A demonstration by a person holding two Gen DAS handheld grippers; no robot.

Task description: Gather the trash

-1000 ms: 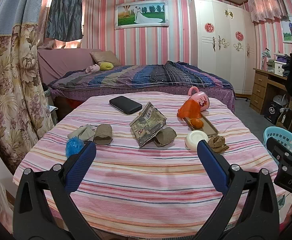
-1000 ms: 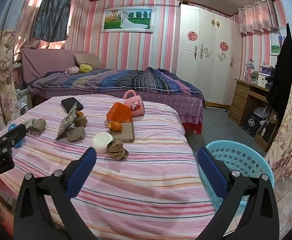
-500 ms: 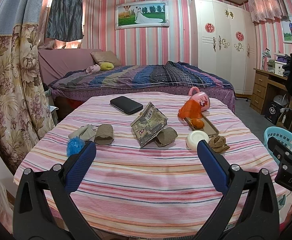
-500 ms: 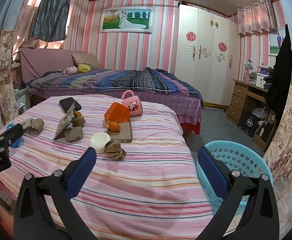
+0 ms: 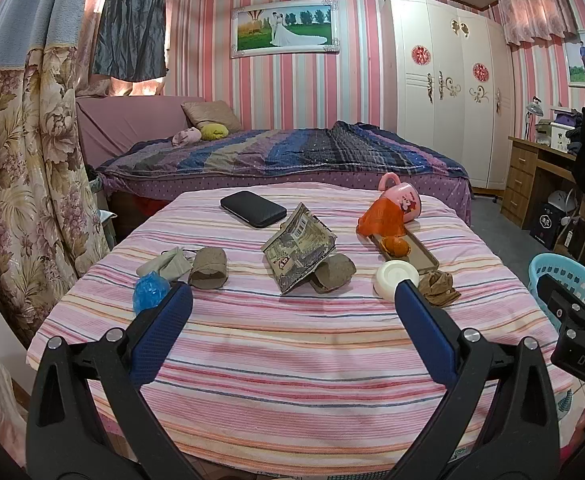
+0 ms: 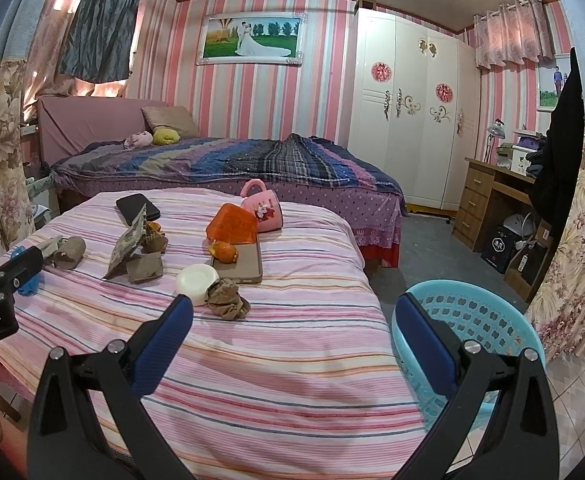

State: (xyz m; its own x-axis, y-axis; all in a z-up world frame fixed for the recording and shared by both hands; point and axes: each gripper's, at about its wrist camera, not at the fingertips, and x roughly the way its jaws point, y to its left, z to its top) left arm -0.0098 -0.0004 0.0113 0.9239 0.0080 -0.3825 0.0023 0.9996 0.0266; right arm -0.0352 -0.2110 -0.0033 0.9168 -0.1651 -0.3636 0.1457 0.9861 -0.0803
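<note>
Left wrist view: left gripper (image 5: 292,300) held above the near edge of the striped table (image 5: 292,368), jaws spread wide, gripping nothing. Spread across the cloth beyond: blue plastic wad (image 5: 150,291) at the left, just beside a pale crumpled wrapper (image 5: 164,265) and a brown paper roll (image 5: 209,268). At centre, a printed packet (image 5: 298,252) propped up against a second brown roll (image 5: 333,274). Farther back, a black case (image 5: 252,209). To the right, a white round lid (image 5: 395,278) touching a crumpled brown wad (image 5: 438,288), an orange peel (image 5: 396,246) on a flat tan tray (image 5: 422,254), an orange bag (image 5: 381,218) and a tipped pink mug (image 5: 402,202). Blue basket (image 5: 564,280) past the right edge of the table.

Right wrist view: right gripper (image 6: 292,312) likewise with jaws wide apart and empty, over the near right part of the table (image 6: 272,380). Crumpled brown wad (image 6: 228,300) and white lid (image 6: 197,280) just ahead of the left finger. Blue basket (image 6: 488,320) on the floor beside the table, behind the right finger. Part of the left gripper visible at the left edge.
</note>
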